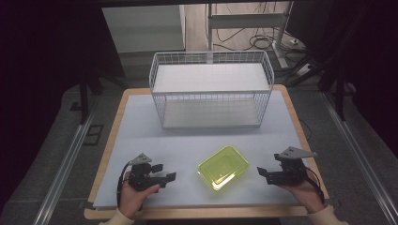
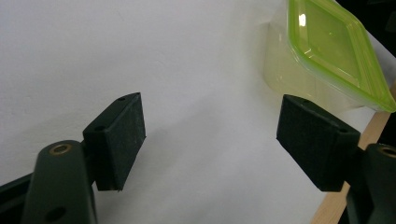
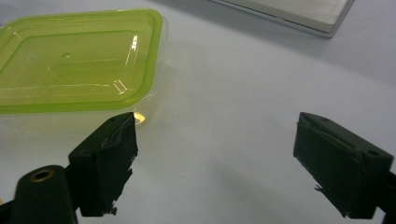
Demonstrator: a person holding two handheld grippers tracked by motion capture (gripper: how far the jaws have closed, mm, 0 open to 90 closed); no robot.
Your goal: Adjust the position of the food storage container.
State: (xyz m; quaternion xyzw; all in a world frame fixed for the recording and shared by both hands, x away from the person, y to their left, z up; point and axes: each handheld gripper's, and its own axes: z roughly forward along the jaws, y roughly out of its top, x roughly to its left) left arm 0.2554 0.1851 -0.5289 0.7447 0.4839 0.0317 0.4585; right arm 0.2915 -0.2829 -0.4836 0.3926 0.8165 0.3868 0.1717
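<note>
A clear plastic box with a yellow-green lid (image 1: 223, 167) lies on the white table mat between my two grippers. My left gripper (image 1: 165, 172) rests at the near left, pointing right toward the box, jaws wide apart with nothing between them. In the left gripper view the box (image 2: 322, 51) sits beyond the left gripper (image 2: 210, 140), at the upper right. My right gripper (image 1: 264, 174) is at the near right, pointing left at the box, open and holding nothing. In the right gripper view the box (image 3: 77, 65) is at the upper left, just past one jaw of the right gripper (image 3: 215, 149).
A white wire basket (image 1: 211, 89) with a white shelf board stands at the back middle of the table. The wooden table edge (image 1: 202, 213) runs close behind both hands. Cables and a metal stand leg lie on the floor beyond.
</note>
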